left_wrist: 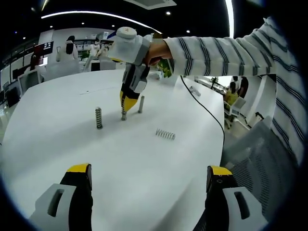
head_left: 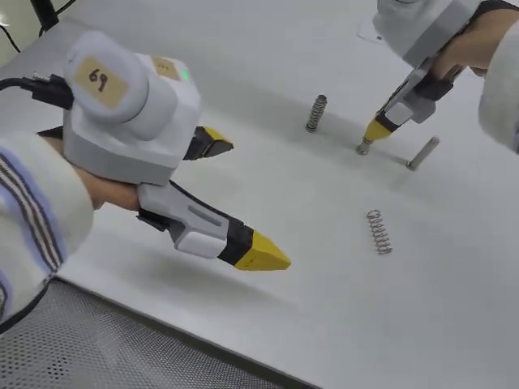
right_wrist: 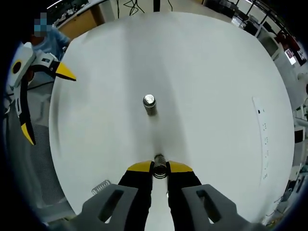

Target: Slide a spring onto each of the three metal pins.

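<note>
1. My right gripper [head_left: 375,131] was pinched on a thin coiled steel spring [head_left: 363,147], upright on the white tabletop [head_left: 268,49].
2. In the head view, the loose wire spring [head_left: 379,231] lay flat at its 6 o'clock, axis roughly 12-to-6; the bare smooth grey metal pin [head_left: 422,152] stood at 4 o'clock.
3. My left gripper [head_left: 243,201] was spread wide, farther off.

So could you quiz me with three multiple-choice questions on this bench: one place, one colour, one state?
1. The loose metal coil spring lies: A flat on the white table; B on a pin; C in a box.
2. The tips of the right gripper are: A red; B yellow; C blue.
3. The left gripper is: A open; B shut; C holding a pin.
Answers: 1 A, it rests on bare table. 2 B, yellow shows at both tips. 3 A, its jaws stand wide apart, nothing between.
</note>
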`<state>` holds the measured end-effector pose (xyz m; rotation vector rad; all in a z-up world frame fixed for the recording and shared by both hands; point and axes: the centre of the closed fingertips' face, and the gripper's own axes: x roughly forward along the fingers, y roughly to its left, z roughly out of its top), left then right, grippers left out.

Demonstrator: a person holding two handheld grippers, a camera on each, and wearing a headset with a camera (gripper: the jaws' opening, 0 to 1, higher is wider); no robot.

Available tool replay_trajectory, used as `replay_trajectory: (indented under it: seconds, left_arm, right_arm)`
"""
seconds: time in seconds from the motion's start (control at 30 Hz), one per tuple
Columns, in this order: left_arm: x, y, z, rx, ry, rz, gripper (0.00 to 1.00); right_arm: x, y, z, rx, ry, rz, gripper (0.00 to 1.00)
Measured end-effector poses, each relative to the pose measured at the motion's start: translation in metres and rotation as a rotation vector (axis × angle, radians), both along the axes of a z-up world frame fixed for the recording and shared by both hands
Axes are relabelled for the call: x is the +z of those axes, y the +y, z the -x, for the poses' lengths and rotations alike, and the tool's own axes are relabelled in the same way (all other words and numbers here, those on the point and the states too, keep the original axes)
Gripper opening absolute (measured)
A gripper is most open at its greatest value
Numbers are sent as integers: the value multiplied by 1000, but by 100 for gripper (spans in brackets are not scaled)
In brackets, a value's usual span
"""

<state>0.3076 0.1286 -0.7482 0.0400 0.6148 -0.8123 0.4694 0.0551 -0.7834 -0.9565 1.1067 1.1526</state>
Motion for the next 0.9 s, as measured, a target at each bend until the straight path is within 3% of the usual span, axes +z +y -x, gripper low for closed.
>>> replay_trajectory:
  seconds: [0.27,0.53,0.6,0.63,0.9]
  left_arm:
    - [-1,1,2,1,4,-3,95]
    - [-4,2,3,-5,7,-21,92]
    - [-3,5,-2,14,-13,-28,91]
    - [1,6,-3,23,-16,-12,90]
    - [4,6,-3,21,-14,-8,91]
  right_arm:
    - [-12,1,-12,-4,-6,5,8]
    - [-13,2,1,27,-12,14,8]
    - [-14,2,-1,45,-23,20,8]
    - [-13,3,-2,46,-21,20,8]
    - [-16,5,-8,47,-9,20,8]
